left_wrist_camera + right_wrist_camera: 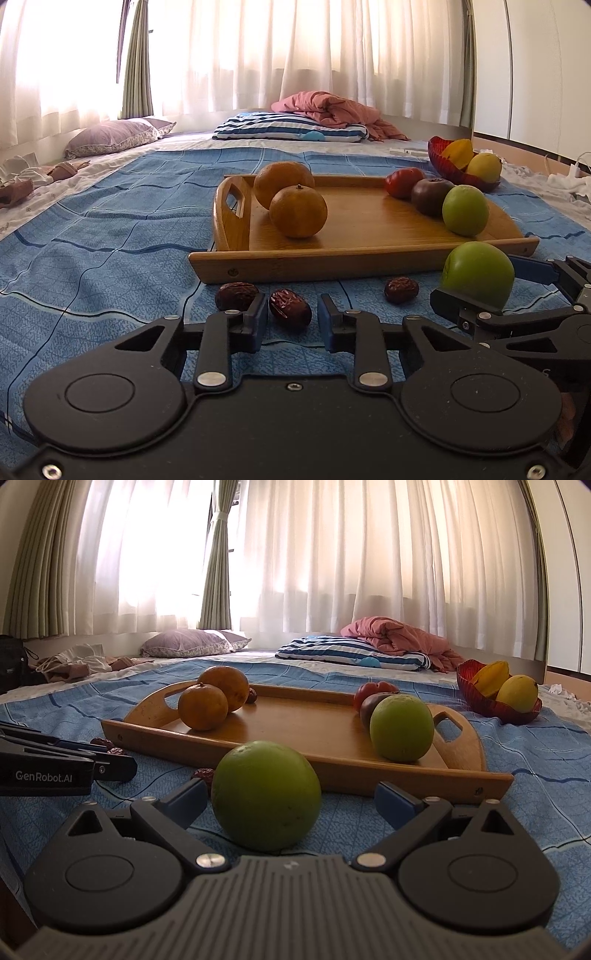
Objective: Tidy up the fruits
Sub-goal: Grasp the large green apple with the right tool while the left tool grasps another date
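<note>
A: What's looking risky — biggest item first?

B: The wooden tray (pixel 369 258) is sitting on a soft blue bedspread (pixel 110 240), so its raised front rim is standing between both loose fruits and the tray floor. A carry that is running low is likely clipping it.

A: And the loose green fruit (pixel 266 794)?

B: It's lying on the bedspread just in front of the tray, inside the right gripper (pixel 293 799). The fingers are standing wide and not pressing it. It's round and the fabric is giving, so an off-centre squeeze is probably rolling it away.

A: Smallest?

B: The red date (pixel 290 308), on the bedspread near the tray's front edge. The left gripper (pixel 291 319) is clamping it between the fingertips, as far as I'm reading it. It's small and wrinkled — it may be twisting out on the lift.

A: Poses?

B: Both grippers are lying low over the bedspread, tilting slightly down, side by side, aiming at the tray.
</note>
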